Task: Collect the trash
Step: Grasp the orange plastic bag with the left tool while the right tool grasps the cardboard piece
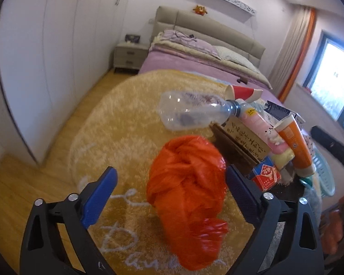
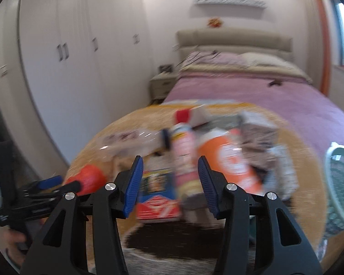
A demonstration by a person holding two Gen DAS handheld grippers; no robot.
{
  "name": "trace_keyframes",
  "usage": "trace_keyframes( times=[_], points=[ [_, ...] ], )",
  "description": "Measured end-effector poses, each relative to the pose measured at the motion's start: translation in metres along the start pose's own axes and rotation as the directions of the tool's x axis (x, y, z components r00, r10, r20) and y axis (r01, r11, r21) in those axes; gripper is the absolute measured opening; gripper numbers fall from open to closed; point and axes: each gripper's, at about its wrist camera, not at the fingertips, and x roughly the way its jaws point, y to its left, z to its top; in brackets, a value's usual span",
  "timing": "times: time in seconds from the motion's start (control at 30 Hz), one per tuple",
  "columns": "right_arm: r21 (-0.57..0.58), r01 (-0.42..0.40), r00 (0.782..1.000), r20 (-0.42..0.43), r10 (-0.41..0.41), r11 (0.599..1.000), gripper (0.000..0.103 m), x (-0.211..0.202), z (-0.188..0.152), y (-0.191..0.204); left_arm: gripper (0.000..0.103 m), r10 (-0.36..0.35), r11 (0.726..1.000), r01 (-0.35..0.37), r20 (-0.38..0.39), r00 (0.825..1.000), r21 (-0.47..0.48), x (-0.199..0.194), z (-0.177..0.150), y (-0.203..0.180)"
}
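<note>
Centre frame: crumpled orange plastic bag (image 1: pixel 187 183) between spread left gripper (image 1: pixel 169 197) jaws; clear plastic bottle (image 1: pixel 195 112), orange tube (image 1: pixel 294 144) beyond. Right gripper (image 2: pixel 169 183) jaws spread too.

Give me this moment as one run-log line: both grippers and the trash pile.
left gripper: open around orange bag | right gripper: open, facing pink bottle | clear bottle, orange tube: in pile

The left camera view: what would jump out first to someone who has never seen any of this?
A crumpled orange plastic bag sits between the open blue-tipped left tongs, touching one pad. Just beyond lies a pile of trash: a clear plastic bottle on its side, an orange tube and a red carton. All this rests on a yellow rug before a purple bed.
</note>
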Motion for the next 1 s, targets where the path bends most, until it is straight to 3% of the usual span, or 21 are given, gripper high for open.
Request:
trace_keyframes(
  times=[0.17,0.37,0.5,0.63,0.7,0.83,0.9,0.97,1.0],
  points=[
    [-0.025,-0.053,0.996,-0.076,0.05,0.998,0.062,0.021,-0.012,0.018,0.09,-0.081,0.995,0.079,-0.034,0.996,-0.057,0.013,-0.005,0.011],
    [-0.067,-0.088,0.986,-0.149,0.078,0.994,0.063,0.036,-0.024,0.033,0.061,-0.184,0.983,0.181,-0.064,0.981,-0.039,0.021,-0.01,0.002],
    [-0.109,-0.1,0.98,-0.183,0.079,0.989,0.063,0.052,-0.03,0.042,0.05,-0.216,0.976,0.213,-0.048,0.975,-0.054,0.017,-0.012,0.004],
    [-0.125,-0.104,0.974,-0.215,0.076,0.987,0.064,0.064,-0.034,0.049,0.049,-0.228,0.97,0.225,-0.024,0.973,-0.091,0.012,-0.011,0.012],
    [-0.129,-0.101,0.972,-0.223,0.07,0.986,0.069,0.07,-0.035,0.053,0.049,-0.23,0.969,0.228,-0.01,0.973,-0.097,0.008,-0.01,0.016],
    [-0.151,-0.054,0.973,-0.228,0.018,0.987,0.071,0.079,-0.032,0.058,0.048,-0.222,0.97,0.222,0.004,0.975,-0.099,0.007,-0.007,0.017],
    [-0.151,-0.031,0.973,-0.231,-0.004,0.988,0.067,0.085,-0.03,0.058,0.048,-0.217,0.972,0.217,0.003,0.976,-0.09,0.007,-0.008,0.015],
    [-0.154,-0.018,0.971,-0.239,-0.019,0.988,0.042,0.088,-0.029,0.057,0.048,-0.215,0.973,0.215,0.006,0.976,-0.086,0.006,-0.007,0.015],
    [-0.145,-0.032,0.968,-0.251,-0.005,0.989,0.036,0.09,-0.029,0.055,0.048,-0.217,0.972,0.217,0.01,0.976,-0.085,0.004,-0.007,0.014]
  ],
)
